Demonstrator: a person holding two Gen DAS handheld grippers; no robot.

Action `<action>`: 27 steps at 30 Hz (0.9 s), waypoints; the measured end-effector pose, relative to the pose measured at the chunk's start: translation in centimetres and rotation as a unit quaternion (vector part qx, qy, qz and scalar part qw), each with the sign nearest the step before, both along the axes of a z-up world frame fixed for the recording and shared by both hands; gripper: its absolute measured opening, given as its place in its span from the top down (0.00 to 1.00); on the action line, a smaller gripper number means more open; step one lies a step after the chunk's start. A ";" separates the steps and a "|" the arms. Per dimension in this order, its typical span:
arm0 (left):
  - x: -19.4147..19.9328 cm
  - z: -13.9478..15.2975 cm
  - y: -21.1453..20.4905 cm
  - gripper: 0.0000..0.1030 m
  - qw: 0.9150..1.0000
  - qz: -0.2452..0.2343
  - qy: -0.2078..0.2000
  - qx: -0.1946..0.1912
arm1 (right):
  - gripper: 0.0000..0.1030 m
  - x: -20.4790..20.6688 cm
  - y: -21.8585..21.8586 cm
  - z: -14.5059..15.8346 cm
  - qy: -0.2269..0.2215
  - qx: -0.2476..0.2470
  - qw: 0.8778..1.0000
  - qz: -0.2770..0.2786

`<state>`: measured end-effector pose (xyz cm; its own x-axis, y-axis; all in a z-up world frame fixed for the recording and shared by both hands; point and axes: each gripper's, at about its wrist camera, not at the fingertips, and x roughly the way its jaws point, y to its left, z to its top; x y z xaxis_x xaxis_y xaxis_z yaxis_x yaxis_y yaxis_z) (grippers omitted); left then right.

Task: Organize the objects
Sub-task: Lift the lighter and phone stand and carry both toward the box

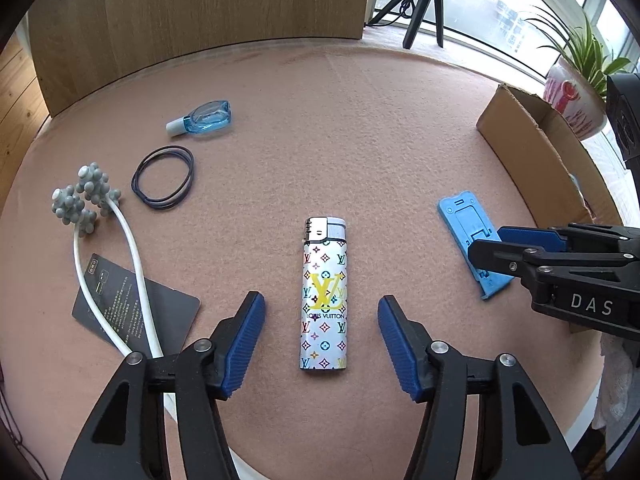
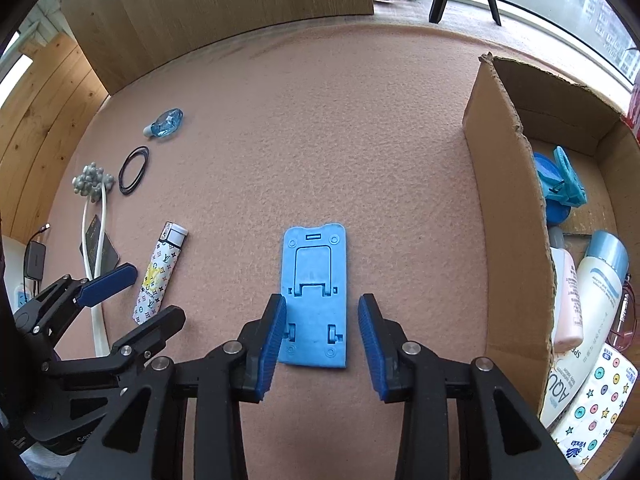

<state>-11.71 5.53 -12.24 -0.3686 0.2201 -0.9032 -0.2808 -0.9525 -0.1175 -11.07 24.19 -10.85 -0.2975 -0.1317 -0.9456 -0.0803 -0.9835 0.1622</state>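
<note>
White monogram-printed lighter [image 1: 323, 295] marked "LOUIS VUITTON" laid flat on pink felt table [image 1: 360, 128], straddled untouched by parted left gripper [image 1: 322, 334], blue plastic phone stand [image 2: 315, 296] at three o'clock framed by open right gripper [image 2: 322, 336], cardboard box [image 2: 508, 208] beyond holding "Vinda" tissue pack [image 2: 592, 412].

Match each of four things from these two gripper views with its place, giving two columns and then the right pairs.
Things:
1. lighter
2. blue phone stand
3. hair ties
4. tissue pack

Places:
A. inside the cardboard box
B. between the left gripper's open jaws
C. beside the small blue bottle
D. between the right gripper's open jaws

Pairs: 1-B, 2-D, 3-C, 4-A
</note>
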 end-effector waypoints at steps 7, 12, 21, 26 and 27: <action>-0.8 0.1 -1.3 0.75 1.000 0.018 -0.009 0.017 | 0.75 0.1 -0.8 0.1 0.008 0.009 1.000 0.009; -1.0 0.3 -2.1 0.76 0.999 0.026 -0.019 0.036 | 0.86 0.5 -0.5 0.8 0.019 0.001 1.000 0.005; -0.7 0.3 -2.0 0.76 0.999 0.023 -0.017 0.032 | 0.69 0.0 -0.9 0.4 0.013 0.004 1.000 0.019; -0.3 0.3 -2.3 0.76 0.999 0.024 -0.017 0.037 | 0.61 -0.6 -2.6 -0.2 -0.009 0.041 0.998 0.055; -0.3 0.3 -2.3 0.76 0.999 0.024 -0.017 0.039 | 0.62 -0.8 -2.9 -0.5 -0.014 0.056 0.996 0.060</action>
<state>-12.00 3.21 -11.89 -0.3496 0.2722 -0.8965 -0.2286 -0.9527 -0.2001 -11.89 21.25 -11.30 -0.2584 -0.0573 -0.9643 0.0362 -0.9981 0.0496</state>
